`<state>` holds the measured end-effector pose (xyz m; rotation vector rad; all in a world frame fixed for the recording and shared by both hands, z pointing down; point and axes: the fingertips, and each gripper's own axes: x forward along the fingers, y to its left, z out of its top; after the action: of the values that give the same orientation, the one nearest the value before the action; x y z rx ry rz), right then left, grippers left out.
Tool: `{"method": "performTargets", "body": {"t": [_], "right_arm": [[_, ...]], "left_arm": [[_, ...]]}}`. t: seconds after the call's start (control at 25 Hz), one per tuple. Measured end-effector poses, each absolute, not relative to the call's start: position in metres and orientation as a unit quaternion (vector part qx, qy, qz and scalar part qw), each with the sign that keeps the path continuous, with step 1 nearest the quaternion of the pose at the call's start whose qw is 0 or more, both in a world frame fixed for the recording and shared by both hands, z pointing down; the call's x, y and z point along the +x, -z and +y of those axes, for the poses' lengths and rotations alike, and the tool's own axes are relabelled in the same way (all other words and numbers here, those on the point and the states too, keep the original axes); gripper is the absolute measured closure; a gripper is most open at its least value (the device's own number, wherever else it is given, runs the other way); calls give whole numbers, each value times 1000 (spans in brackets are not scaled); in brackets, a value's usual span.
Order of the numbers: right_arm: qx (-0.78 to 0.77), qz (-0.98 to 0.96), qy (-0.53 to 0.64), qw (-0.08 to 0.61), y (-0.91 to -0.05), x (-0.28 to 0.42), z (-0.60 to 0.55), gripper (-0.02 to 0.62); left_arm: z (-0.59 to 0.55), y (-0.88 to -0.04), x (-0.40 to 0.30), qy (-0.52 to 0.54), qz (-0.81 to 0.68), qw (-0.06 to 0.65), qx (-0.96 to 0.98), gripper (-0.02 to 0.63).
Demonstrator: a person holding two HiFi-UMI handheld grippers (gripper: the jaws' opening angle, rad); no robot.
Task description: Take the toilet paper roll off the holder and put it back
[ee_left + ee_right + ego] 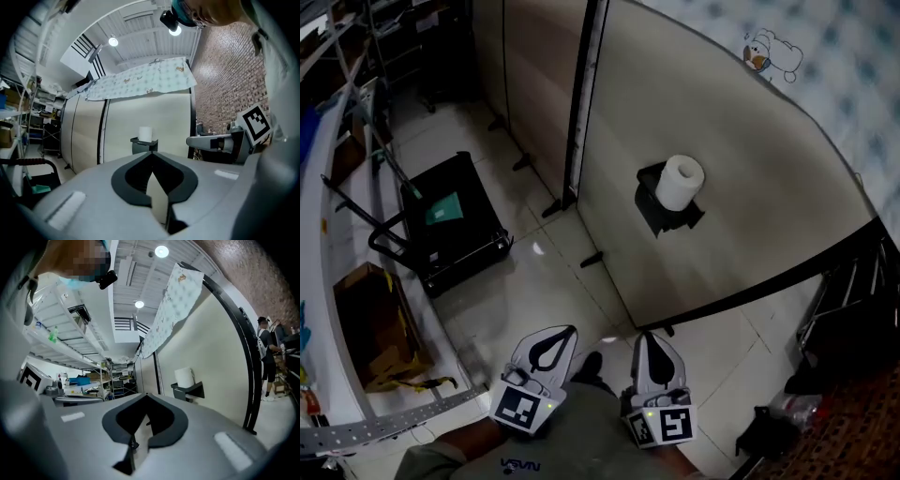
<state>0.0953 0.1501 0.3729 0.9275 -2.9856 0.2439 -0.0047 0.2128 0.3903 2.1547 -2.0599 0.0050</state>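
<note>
Both tools are drawn fully narrow and carry nothing. On my left tool (152, 153) the jaws meet at the tip, and through the dark opening behind them I see only pale surface. My right tool (146, 393) is the same, with its tips together and nothing between them. In the head view they lie side by side low in the frame, near each other but not touching. Both point toward the panel (722, 141). My arms behind the marker cubes are cut off by the bottom edge.

Well ahead of both tools, the toilet paper roll (680, 181) stands upright on the holder (661, 216), a dark bracket fixed to the beige panel. The bracket's front lip hides the roll's base, so I cannot tell whether it sits on a peg or just on a ledge.

Over the panel's top edge hangs a patterned cloth (140, 82); in the head view it runs out of the upper right corner. To the panel's left, a black cart (450, 225) stands on the tiled floor (544, 281), and a cardboard box (370, 319) sits near the left edge among shelving I can only partly see. The lower right corner of the head view is a dark jumble, too dim to name. At the far right of the right gripper view a person (267, 357) stands beyond the panel's dark end, small and partly cropped.
</note>
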Motion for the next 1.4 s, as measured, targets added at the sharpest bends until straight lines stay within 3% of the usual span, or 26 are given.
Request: {"method": "performTargets", "body": {"t": [0.68,0.96,1.4], "right_arm": [[286,-953,-97,10,-388,97,27,595],[337,-938,-83,18,-393,73,-17,595],[433,-899,-56,33,-363,7,-63,595]], "left_arm": [[74,-394,9,-43,-671,85,736,601],[19,-408,-22,-37,-632,98,768,601],[-70,-383,-77,-5,-526,64,848,602]]}}
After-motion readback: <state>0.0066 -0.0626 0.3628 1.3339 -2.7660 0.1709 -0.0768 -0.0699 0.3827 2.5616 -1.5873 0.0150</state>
